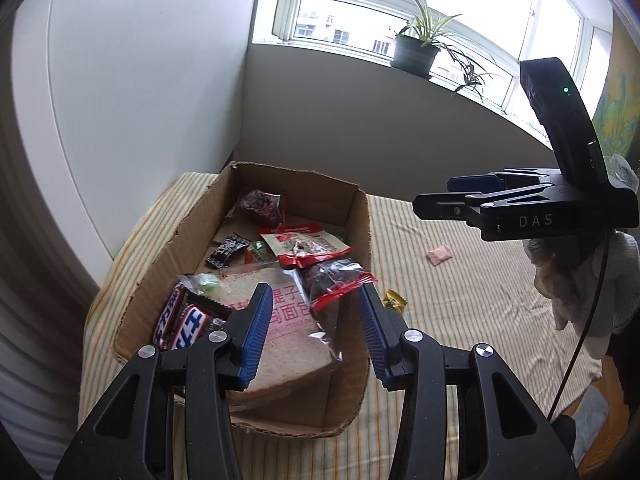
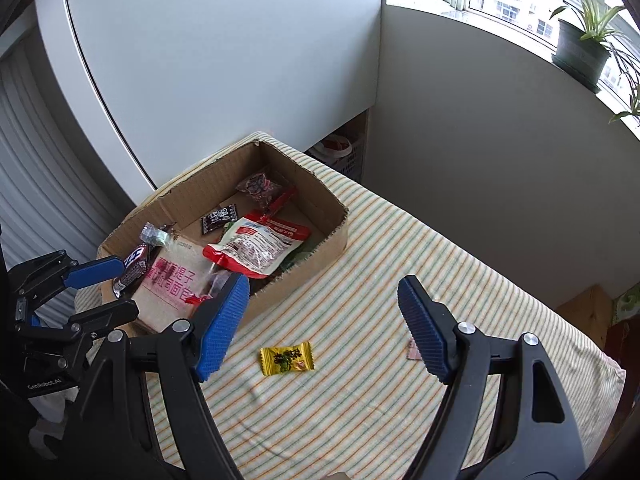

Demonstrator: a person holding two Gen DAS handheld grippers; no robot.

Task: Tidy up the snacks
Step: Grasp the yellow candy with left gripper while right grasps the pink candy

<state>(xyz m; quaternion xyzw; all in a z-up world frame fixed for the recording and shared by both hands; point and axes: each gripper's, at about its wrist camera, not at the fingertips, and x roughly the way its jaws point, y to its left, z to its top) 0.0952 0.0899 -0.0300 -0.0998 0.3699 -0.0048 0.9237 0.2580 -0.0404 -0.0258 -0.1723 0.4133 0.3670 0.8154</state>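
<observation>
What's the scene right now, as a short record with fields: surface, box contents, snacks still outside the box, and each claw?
surface: striped cloth
box: cardboard box, open top, holding bread pack, red-and-white pouch, chocolate bar and other small packets
outside box: yellow candy and pink packet on the cloth
left claw: open, empty, over the box
right claw: open, empty, above the yellow candy
</observation>
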